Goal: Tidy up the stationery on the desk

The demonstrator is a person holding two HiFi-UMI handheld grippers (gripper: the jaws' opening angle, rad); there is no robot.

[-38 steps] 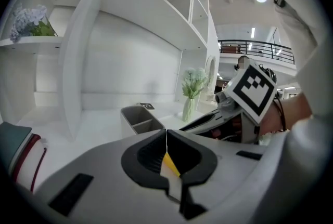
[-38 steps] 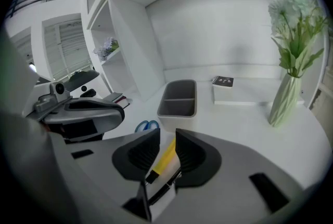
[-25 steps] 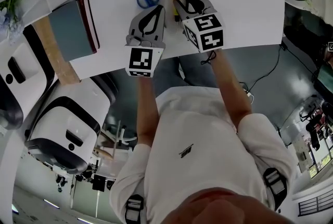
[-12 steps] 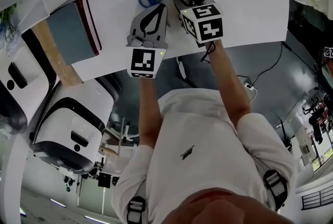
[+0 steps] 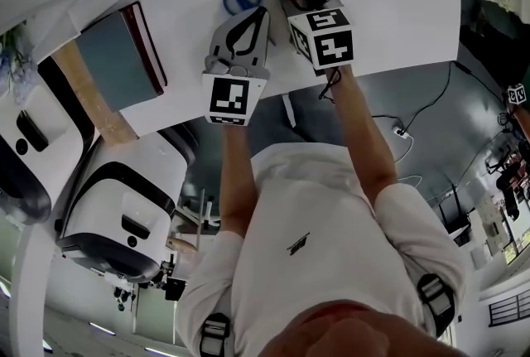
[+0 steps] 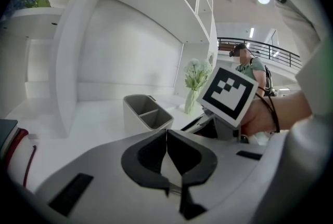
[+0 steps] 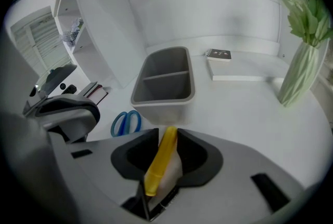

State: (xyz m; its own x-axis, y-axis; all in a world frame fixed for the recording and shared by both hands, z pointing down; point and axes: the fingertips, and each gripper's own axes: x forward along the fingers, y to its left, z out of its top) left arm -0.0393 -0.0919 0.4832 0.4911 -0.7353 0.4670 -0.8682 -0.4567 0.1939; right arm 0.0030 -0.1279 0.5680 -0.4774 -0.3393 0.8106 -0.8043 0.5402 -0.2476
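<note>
The right tongs [image 7: 168, 137] had just closed on a tilted yellow pen [image 7: 158, 166] that could slip free; the left tongs [image 6: 166, 134] were pinched together, empty.

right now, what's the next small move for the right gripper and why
Probably lift the yellow pen straight up off the desk. The right gripper has just been closing its fingers and they now pinch the pen, and the grey organiser stands open-topped just ahead, ready to receive it.
</note>
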